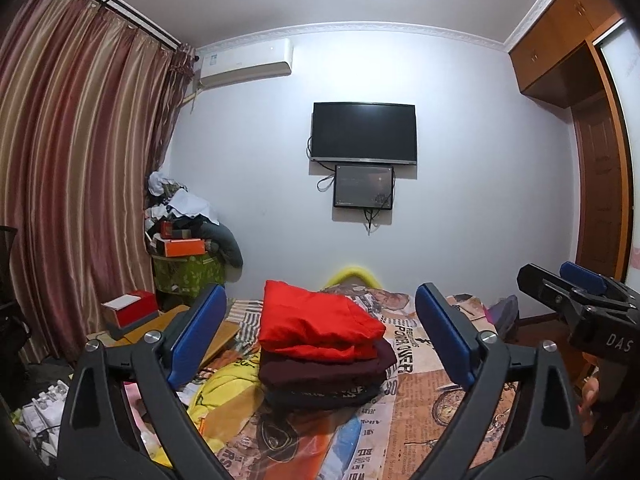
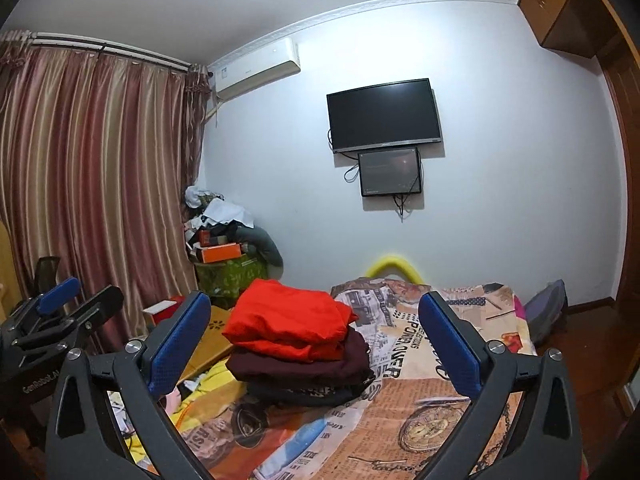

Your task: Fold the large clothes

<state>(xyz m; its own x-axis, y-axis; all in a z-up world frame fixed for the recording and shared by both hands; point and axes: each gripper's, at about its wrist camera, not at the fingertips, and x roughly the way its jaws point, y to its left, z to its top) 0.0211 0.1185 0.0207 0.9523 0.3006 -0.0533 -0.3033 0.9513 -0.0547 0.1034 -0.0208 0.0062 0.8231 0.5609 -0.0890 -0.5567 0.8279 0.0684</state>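
Standing back from the bed [image 1: 424,404], both hands hold level; the left gripper [image 1: 316,336] and right gripper [image 2: 316,344] gape wide, empty; the folded stack [image 1: 320,344] sits ahead, red top [image 2: 288,320] uppermost; best reach next for the yellow garment [image 1: 228,384], gripping its edges evenly.

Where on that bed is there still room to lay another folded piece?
Free: the printed bedspread right of the folded stack, out to the bed's right edge, and the strip in front of the stack. Crowded: left of the stack, where yellow clothes bunch up.
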